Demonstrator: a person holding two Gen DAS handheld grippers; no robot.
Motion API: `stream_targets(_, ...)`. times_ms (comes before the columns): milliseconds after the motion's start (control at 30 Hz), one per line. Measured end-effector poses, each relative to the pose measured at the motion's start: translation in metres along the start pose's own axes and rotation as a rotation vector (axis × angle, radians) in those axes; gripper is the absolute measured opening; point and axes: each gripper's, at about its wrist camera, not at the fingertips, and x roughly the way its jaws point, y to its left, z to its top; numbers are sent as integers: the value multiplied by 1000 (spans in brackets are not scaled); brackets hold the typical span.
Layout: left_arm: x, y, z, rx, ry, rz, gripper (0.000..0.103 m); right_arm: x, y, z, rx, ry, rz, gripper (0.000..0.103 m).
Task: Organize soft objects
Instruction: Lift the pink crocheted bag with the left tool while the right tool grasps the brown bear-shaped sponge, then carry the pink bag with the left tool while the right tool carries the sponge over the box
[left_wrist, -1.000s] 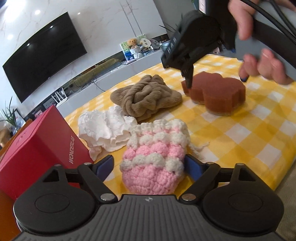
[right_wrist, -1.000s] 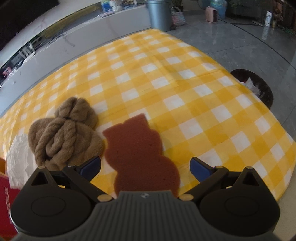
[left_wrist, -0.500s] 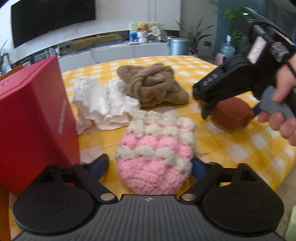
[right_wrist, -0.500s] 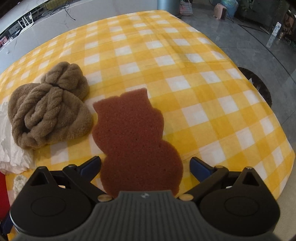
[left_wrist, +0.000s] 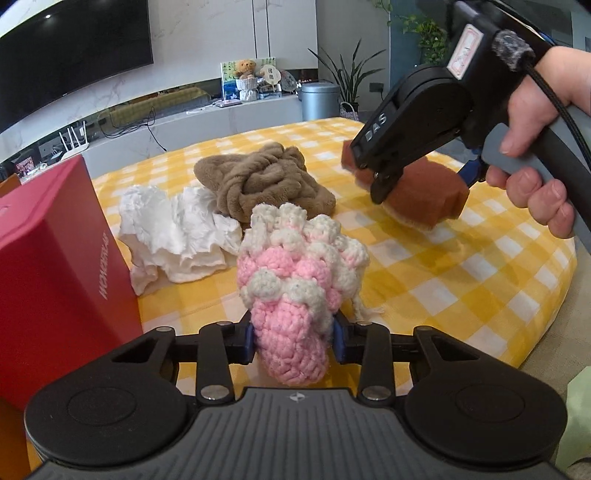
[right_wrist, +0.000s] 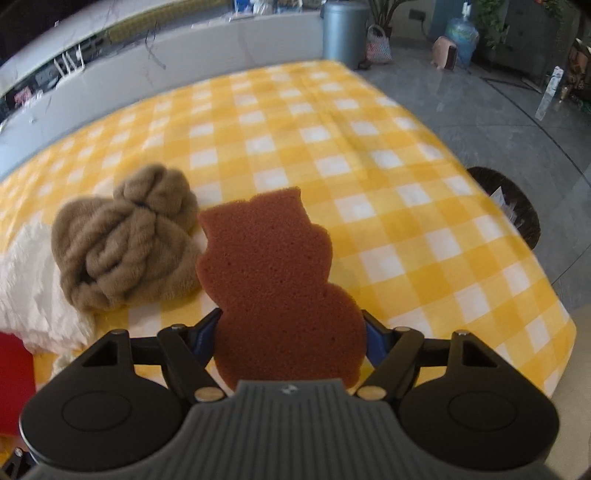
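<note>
My left gripper (left_wrist: 293, 341) is closing on a pink and white crocheted pouch (left_wrist: 295, 273); its blue pads squeeze the pouch's pink lower end, which bulges above them. My right gripper (right_wrist: 291, 339) is closing on a brown bear-shaped sponge (right_wrist: 273, 273), with its pads pressed on the two sides. In the left wrist view the sponge (left_wrist: 424, 188) hangs tilted above the cloth, held by the right gripper (left_wrist: 421, 177) in a person's hand (left_wrist: 535, 147). A brown knotted plush (left_wrist: 266, 184) and crumpled white paper (left_wrist: 173, 232) lie on the yellow checked tablecloth (left_wrist: 443, 277).
A red box (left_wrist: 55, 266) stands at the left table edge, close to the pouch. The plush (right_wrist: 122, 251) lies just left of the sponge. The table's right edge drops to a grey floor with a dark basket (right_wrist: 513, 206). A grey bin (left_wrist: 317, 99) stands behind the table.
Both grippers have narrowed from wide open onto their objects. The pouch is now pinched and squeezed. The sponge has come off the cloth and tilted.
</note>
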Motion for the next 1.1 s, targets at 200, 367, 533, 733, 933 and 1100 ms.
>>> stream_targets(200,-29,4,13,-23,-72,-11,43,-22,-10,4,35,-85,5,74)
stream_targets(367,-68,9,33,-47,-174,3,43,-47,-24,5,96,-177,32,74)
stream_targets(533,-113,26,60,-103,-235,10,43,-67,-37,4,149,-238,76,74)
stream_targets(733,-156,61,85,-149,-275,22,43,-101,-41,3,226,-329,194,74)
stream_targets(933,-192,103,92,-184,-298,133,43,-141,-21,1,207,-426,371,74)
stream_targets(1100,-215,142,83,-226,-317,264,43,-174,15,-1,136,-490,504,74)
